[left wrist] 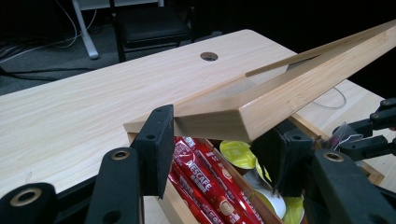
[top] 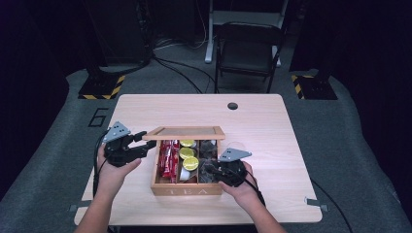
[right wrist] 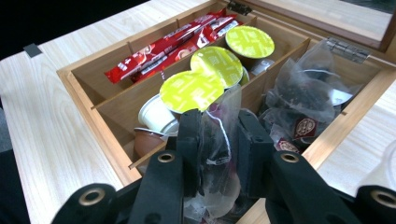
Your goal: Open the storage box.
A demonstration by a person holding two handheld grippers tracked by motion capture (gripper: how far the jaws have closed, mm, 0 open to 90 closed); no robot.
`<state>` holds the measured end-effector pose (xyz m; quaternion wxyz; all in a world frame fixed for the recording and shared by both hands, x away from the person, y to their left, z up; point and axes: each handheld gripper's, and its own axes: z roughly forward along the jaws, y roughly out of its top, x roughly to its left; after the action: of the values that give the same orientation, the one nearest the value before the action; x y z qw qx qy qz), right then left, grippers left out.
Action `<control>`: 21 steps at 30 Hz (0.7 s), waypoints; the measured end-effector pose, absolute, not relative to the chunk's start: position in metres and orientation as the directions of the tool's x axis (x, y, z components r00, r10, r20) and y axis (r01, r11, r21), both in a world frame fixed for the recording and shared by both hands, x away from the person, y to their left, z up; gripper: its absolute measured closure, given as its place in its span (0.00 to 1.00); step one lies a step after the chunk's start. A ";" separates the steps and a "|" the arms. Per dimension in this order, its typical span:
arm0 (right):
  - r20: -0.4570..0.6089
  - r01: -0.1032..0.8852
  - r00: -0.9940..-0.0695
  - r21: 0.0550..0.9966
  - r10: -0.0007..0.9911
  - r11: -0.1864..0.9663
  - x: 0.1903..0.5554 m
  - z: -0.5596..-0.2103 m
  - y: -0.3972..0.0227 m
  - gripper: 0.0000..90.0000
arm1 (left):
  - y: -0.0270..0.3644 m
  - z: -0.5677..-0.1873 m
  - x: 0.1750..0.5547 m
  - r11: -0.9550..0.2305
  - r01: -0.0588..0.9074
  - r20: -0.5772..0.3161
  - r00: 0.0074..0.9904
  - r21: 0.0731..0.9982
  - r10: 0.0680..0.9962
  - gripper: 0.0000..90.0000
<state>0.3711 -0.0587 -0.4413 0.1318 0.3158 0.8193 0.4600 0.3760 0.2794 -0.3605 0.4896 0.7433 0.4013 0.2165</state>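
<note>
We see a pale matt wooden table [top: 272,126], smooth wood tea box [right wrist: 100,140], glossy red sachets [right wrist: 163,49], clear crinkled plastic tea bag [right wrist: 217,140], matt black jaws.

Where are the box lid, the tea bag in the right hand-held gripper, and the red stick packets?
box lid [left wrist: 261,109], left gripper view, on its wooden front edge.
tea bag [right wrist: 217,140], right gripper view, on the clear pouch between the jaws.
red stick packets [top: 167,158], high view, on the middle of the bundle.
</note>
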 end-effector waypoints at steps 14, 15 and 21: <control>0.058 0.365 -0.744 0.870 0.666 0.332 0.371 -0.418 -0.077 0.82 | 0.279 -0.361 0.376 -0.202 0.383 -0.067 0.584 0.901 0.809 0.54; 0.056 0.359 -0.743 0.874 0.667 0.327 0.372 -0.417 -0.080 0.82 | 0.280 -0.361 0.375 -0.204 0.384 -0.066 0.585 0.901 0.808 0.54; 0.062 0.365 -0.719 0.881 0.692 0.300 0.375 -0.410 -0.093 0.82 | 0.279 -0.361 0.375 -0.201 0.383 -0.067 0.582 0.902 0.810 0.54</control>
<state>0.3750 -0.0935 -0.4097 0.1676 0.3352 0.7886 0.4875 0.3750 0.2791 -0.3611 0.4884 0.7434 0.4014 0.2186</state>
